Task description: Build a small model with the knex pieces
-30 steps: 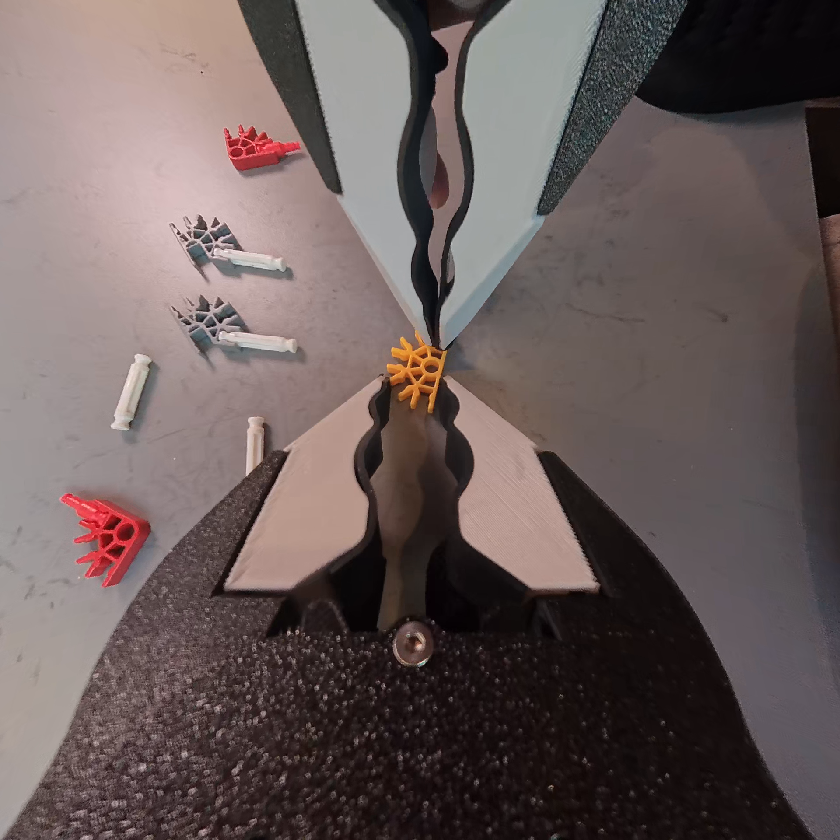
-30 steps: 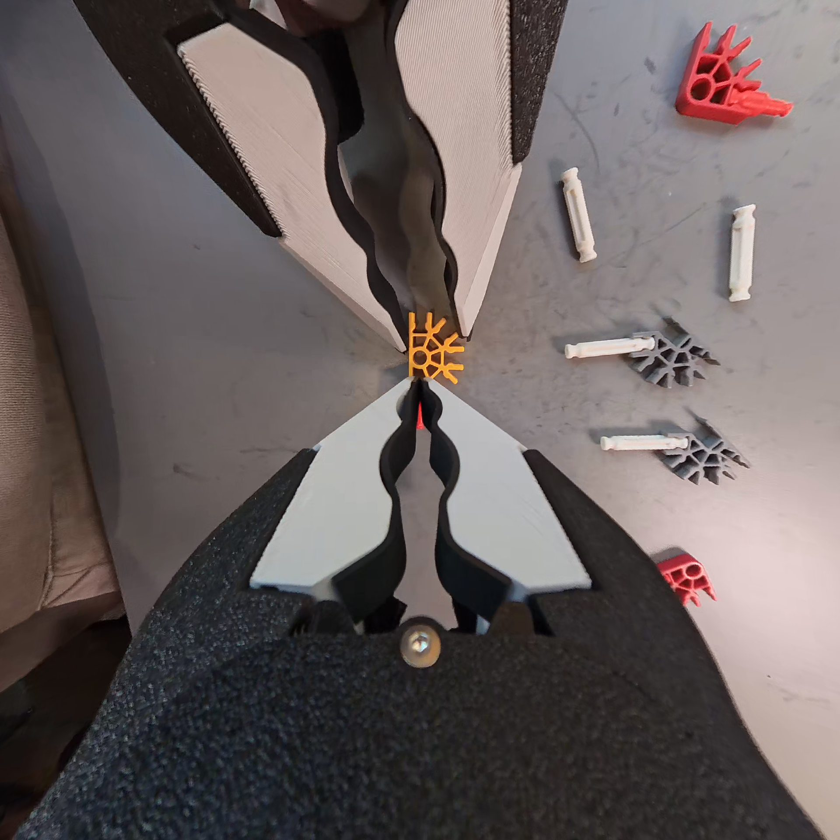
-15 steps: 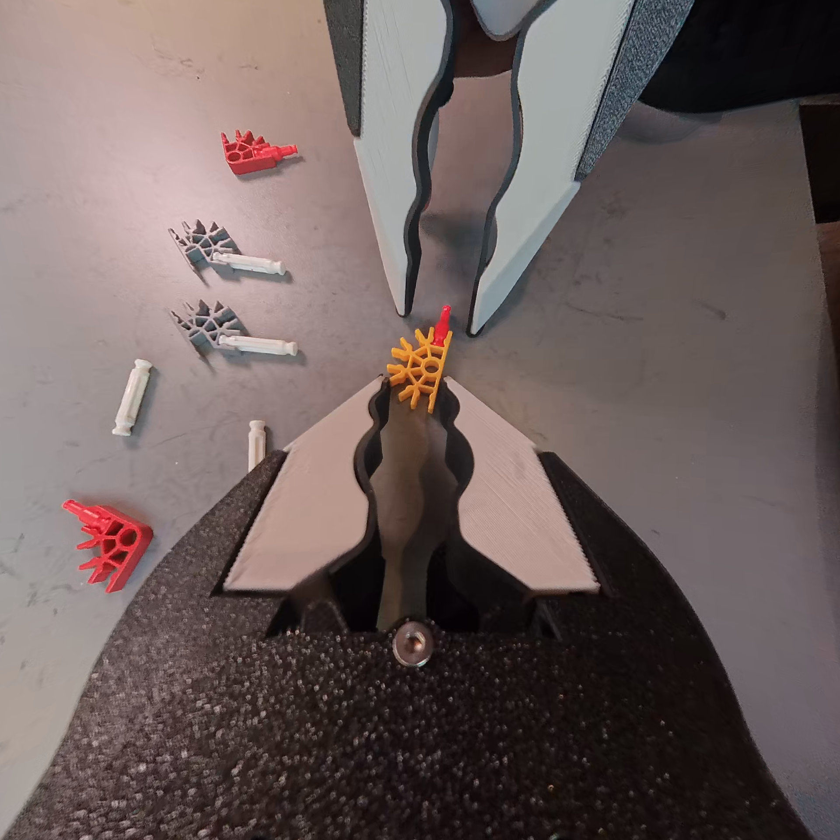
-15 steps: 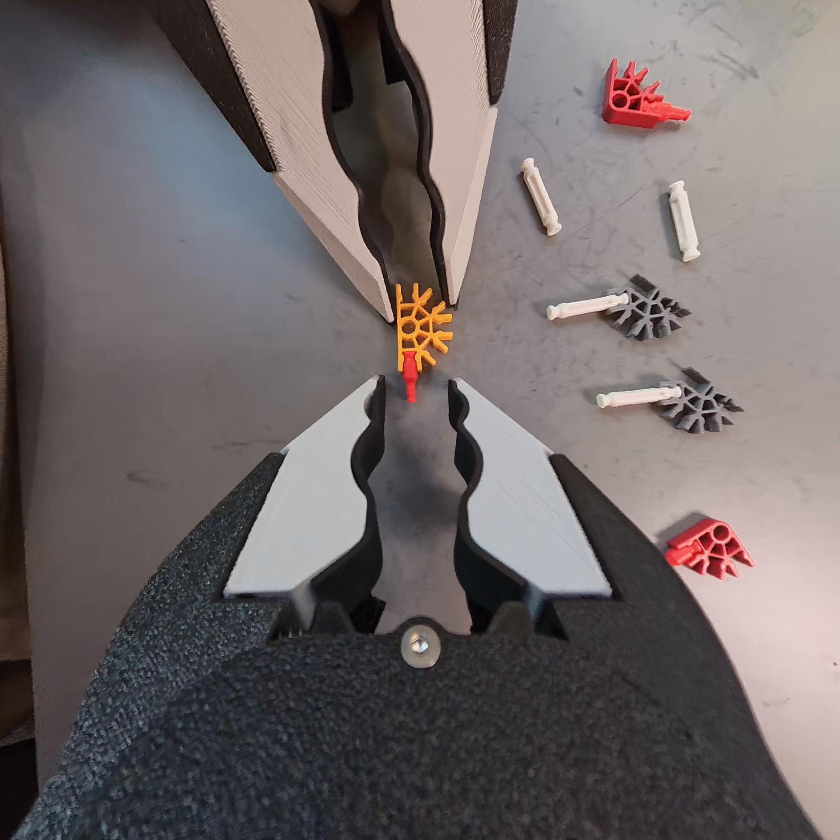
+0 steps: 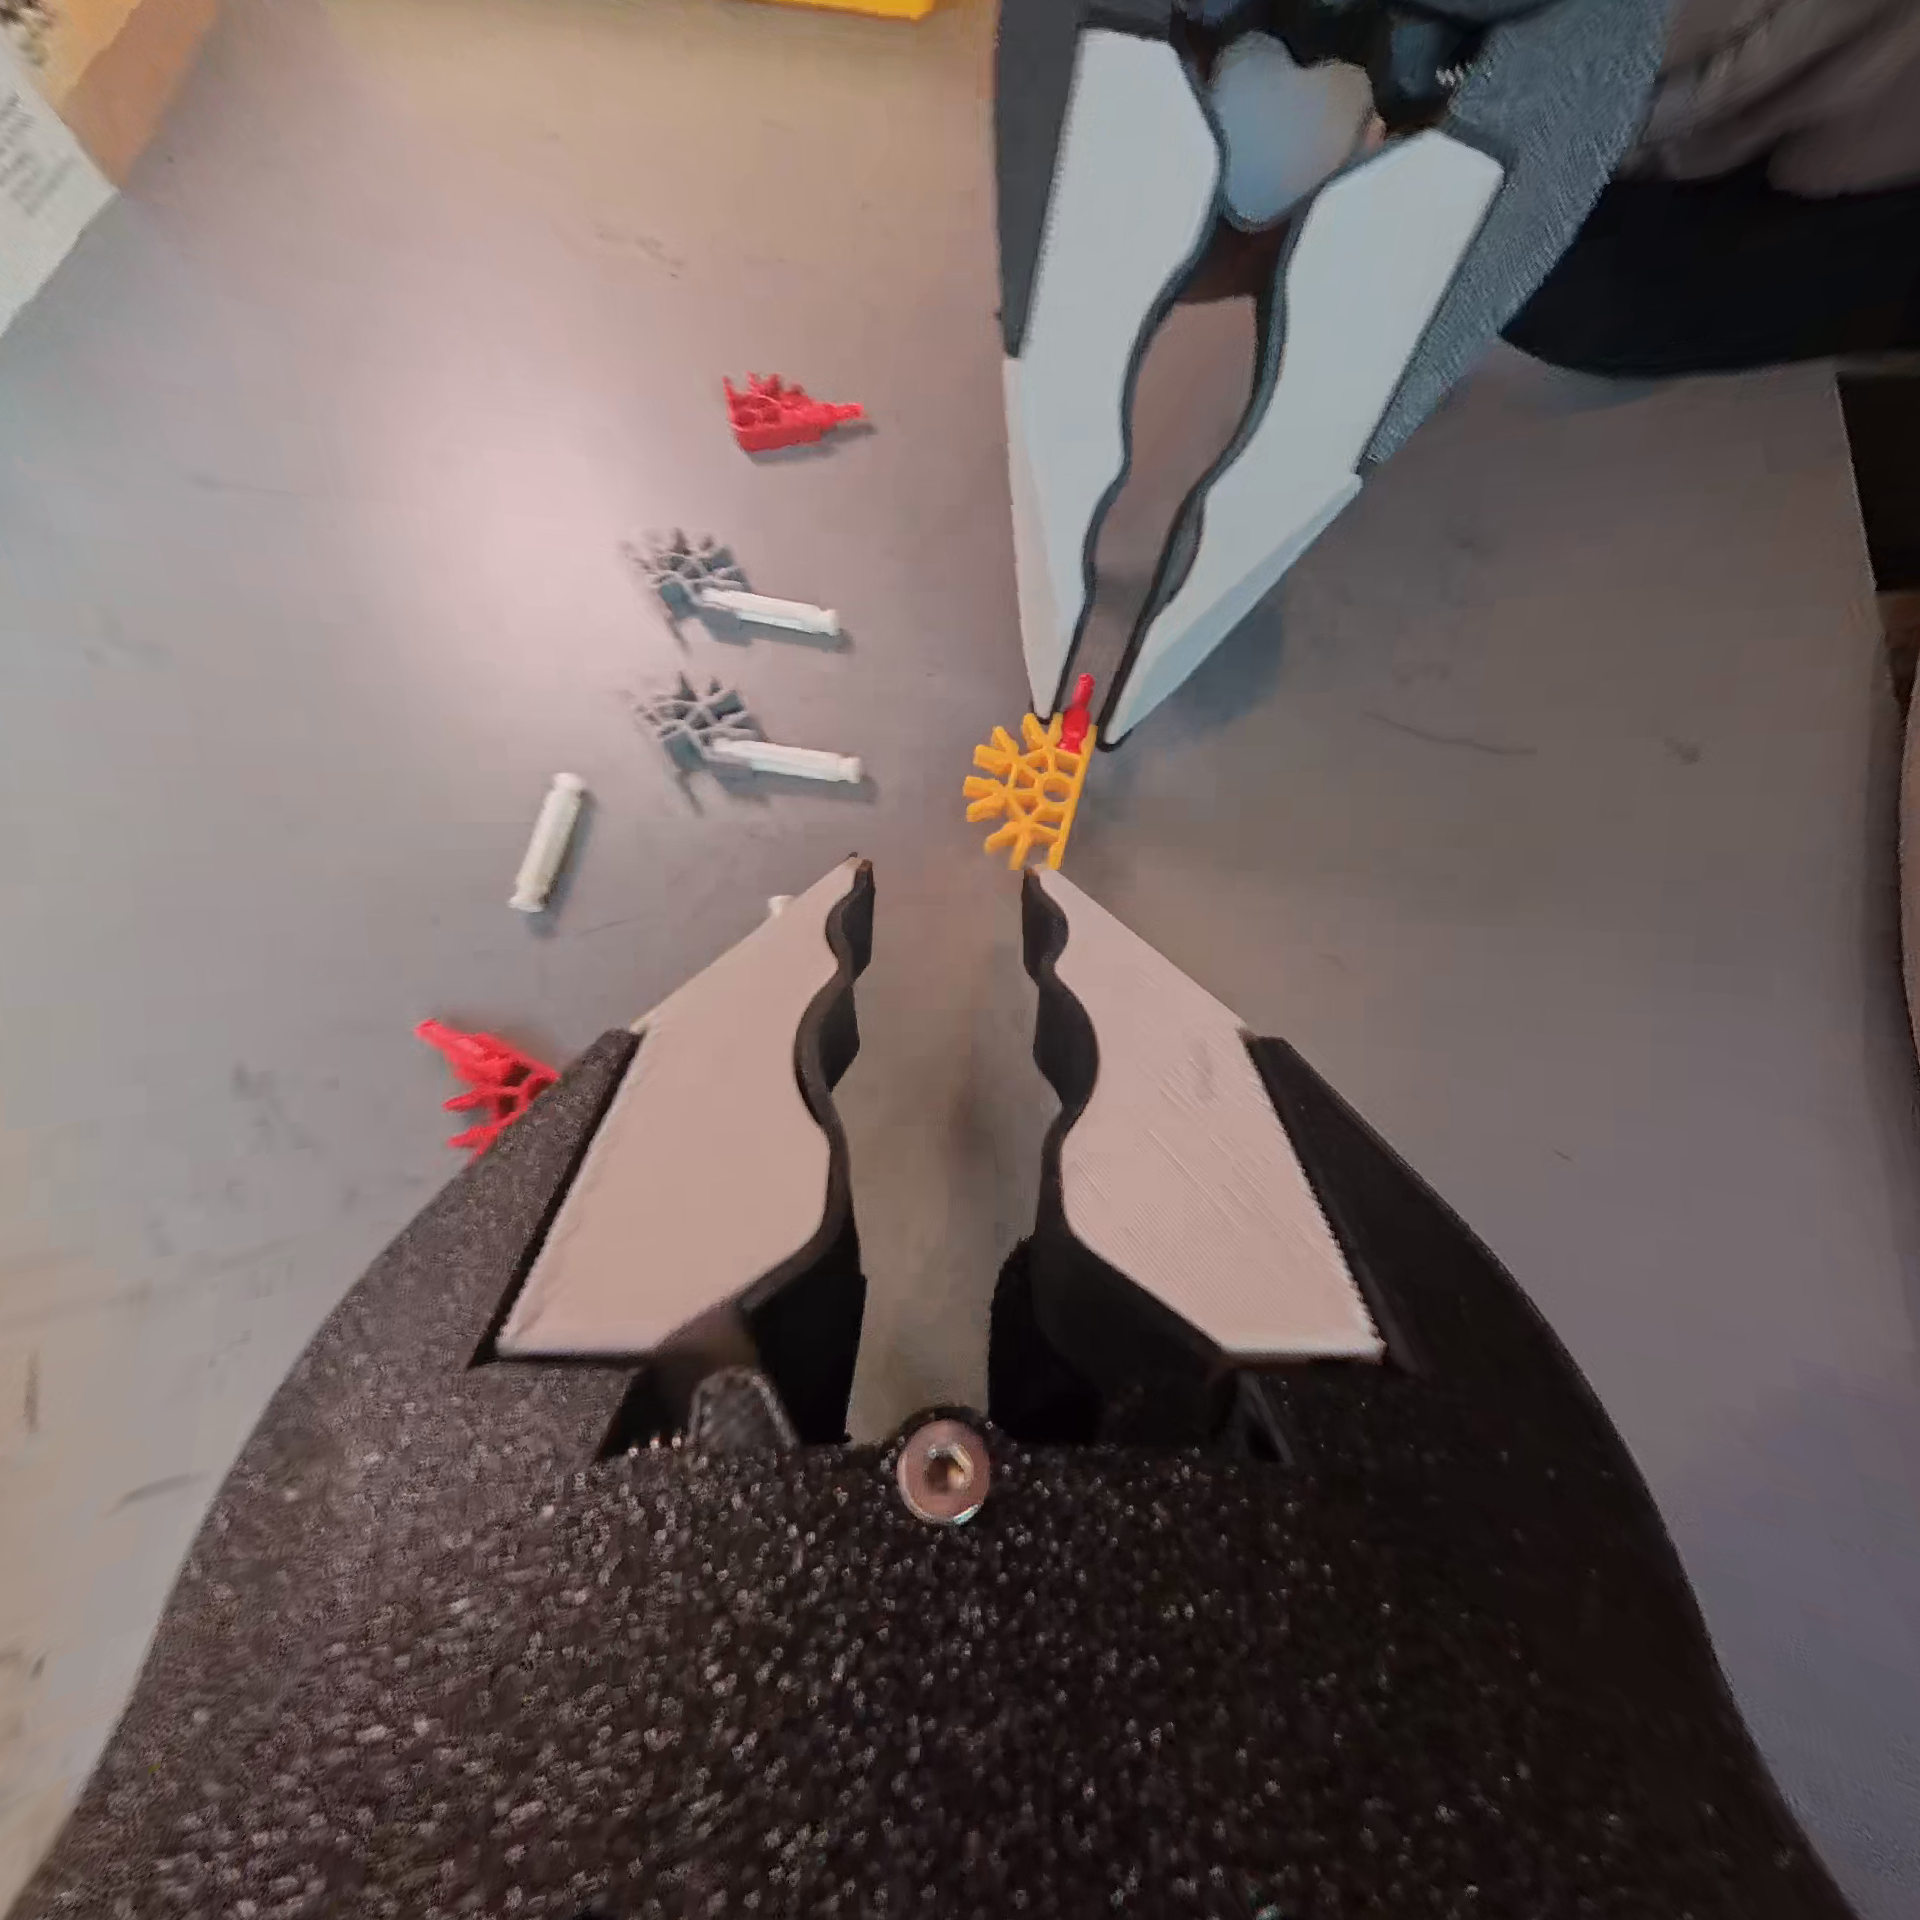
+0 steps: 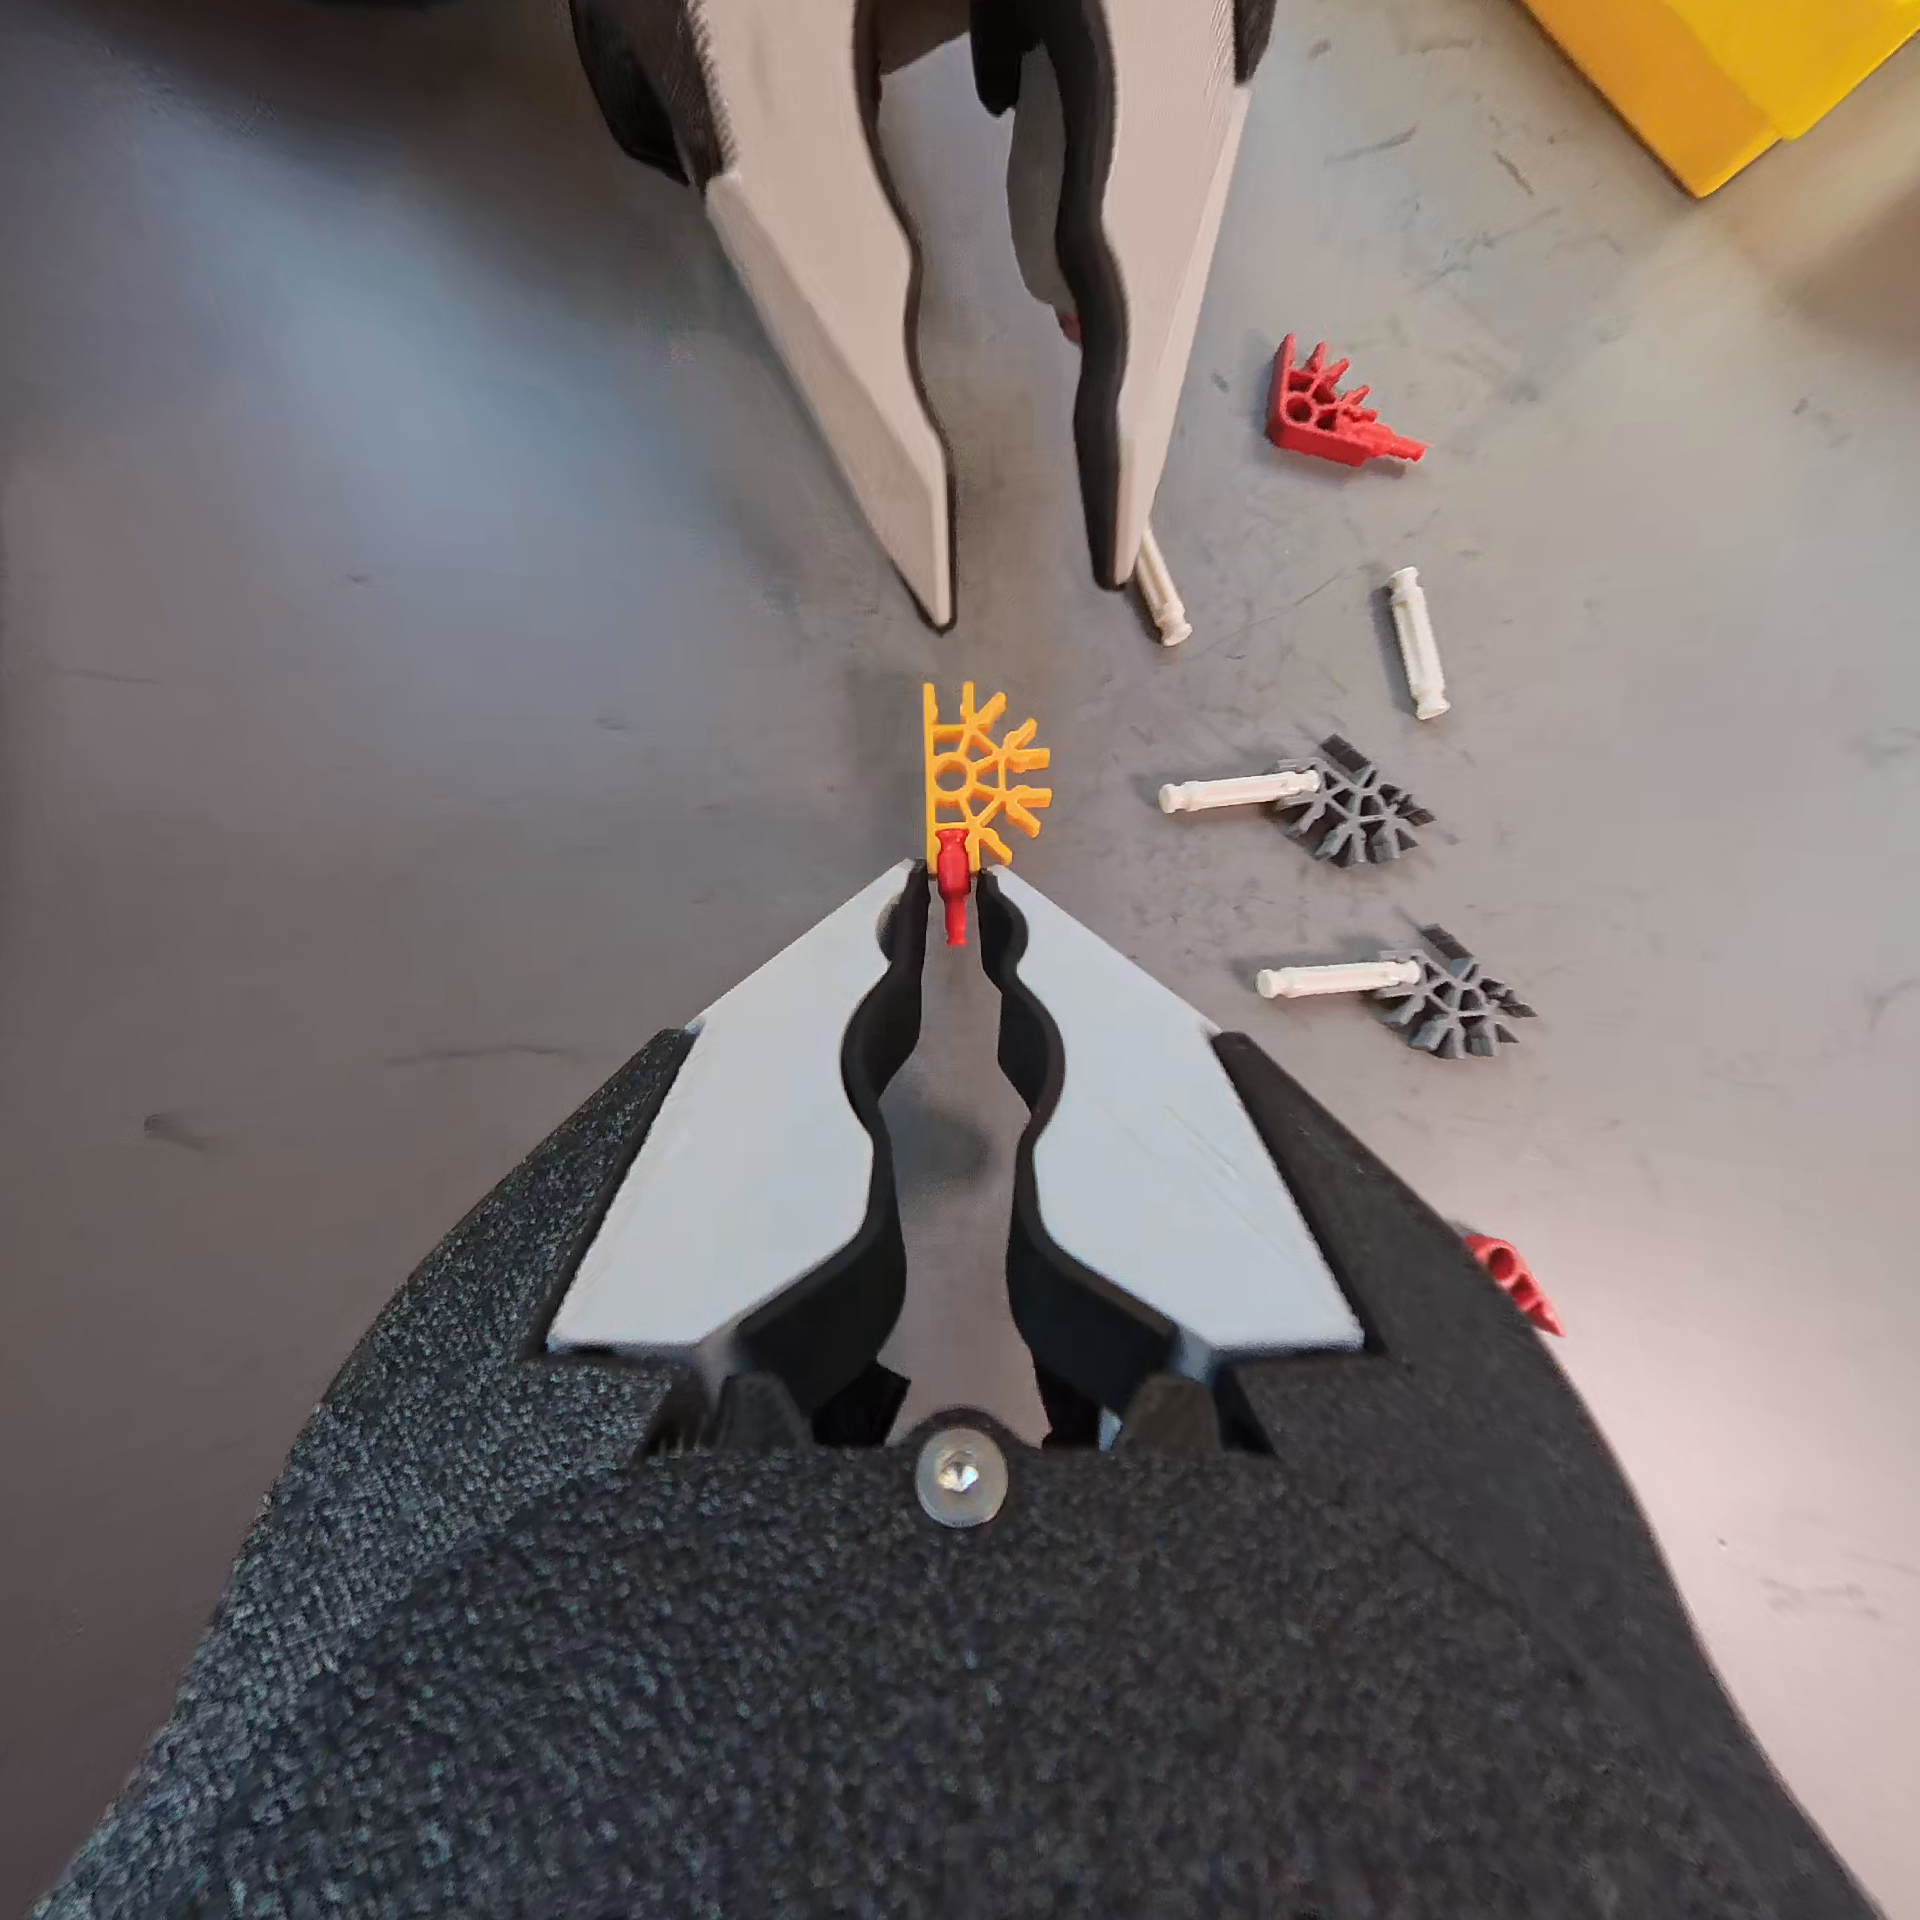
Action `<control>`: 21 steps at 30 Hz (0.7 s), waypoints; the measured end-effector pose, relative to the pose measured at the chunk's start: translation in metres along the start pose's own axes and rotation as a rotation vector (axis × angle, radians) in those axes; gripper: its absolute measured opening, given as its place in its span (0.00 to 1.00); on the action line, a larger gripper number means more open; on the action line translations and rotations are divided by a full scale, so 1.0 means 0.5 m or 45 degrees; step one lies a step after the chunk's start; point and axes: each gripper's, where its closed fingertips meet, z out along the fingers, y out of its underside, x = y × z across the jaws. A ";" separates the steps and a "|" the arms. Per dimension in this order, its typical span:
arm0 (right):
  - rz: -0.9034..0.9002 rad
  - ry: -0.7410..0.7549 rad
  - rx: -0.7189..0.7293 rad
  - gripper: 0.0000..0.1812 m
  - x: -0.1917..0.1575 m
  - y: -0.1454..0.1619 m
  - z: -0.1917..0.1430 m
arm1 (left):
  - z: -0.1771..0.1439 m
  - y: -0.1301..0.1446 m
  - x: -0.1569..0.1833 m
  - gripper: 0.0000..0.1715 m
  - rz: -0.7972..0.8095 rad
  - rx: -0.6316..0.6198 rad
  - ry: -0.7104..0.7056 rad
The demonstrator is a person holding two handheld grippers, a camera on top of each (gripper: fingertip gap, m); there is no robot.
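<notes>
An orange half-round connector [image 5: 1023, 795] with a short red rod [image 5: 1077, 707] plugged into its edge sits between the two grippers on the grey table [image 5: 1455, 935]. My left gripper [image 5: 940, 873] is open and empty, its tips just short of the connector. My right gripper [image 6: 954, 873], with light blue fingers, is closed narrowly on the red rod [image 6: 951, 894], and the orange connector [image 6: 977, 774] sticks out beyond its tips. The left gripper also shows in the right wrist view [image 6: 1023, 597], and the right gripper in the left wrist view [image 5: 1073, 727].
Left of the grippers lie two grey connectors with white rods [image 5: 727, 603] [image 5: 743, 743], a loose white rod [image 5: 545, 857] and two red connectors [image 5: 779, 410] [image 5: 483, 1081]. Another white rod [image 6: 1164, 608] lies by the left fingertip. A yellow box [image 6: 1714, 83] stands at the table's far side. The grippers' ends are close to 5 centimeters from one another. My left tips are roughly 8 centimeters from the loose white rod [image 5: 545, 857]. My right wrist view [image 6: 1404, 628] looks at it from another angle.
My left gripper let go of the orange connector, opened and drew back. My right gripper, open half a second ago, has closed on the red rod.
</notes>
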 end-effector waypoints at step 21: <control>0.047 0.142 -0.016 0.04 0.027 0.002 0.023 | 0.000 0.063 -0.056 0.12 -0.118 -0.139 -0.107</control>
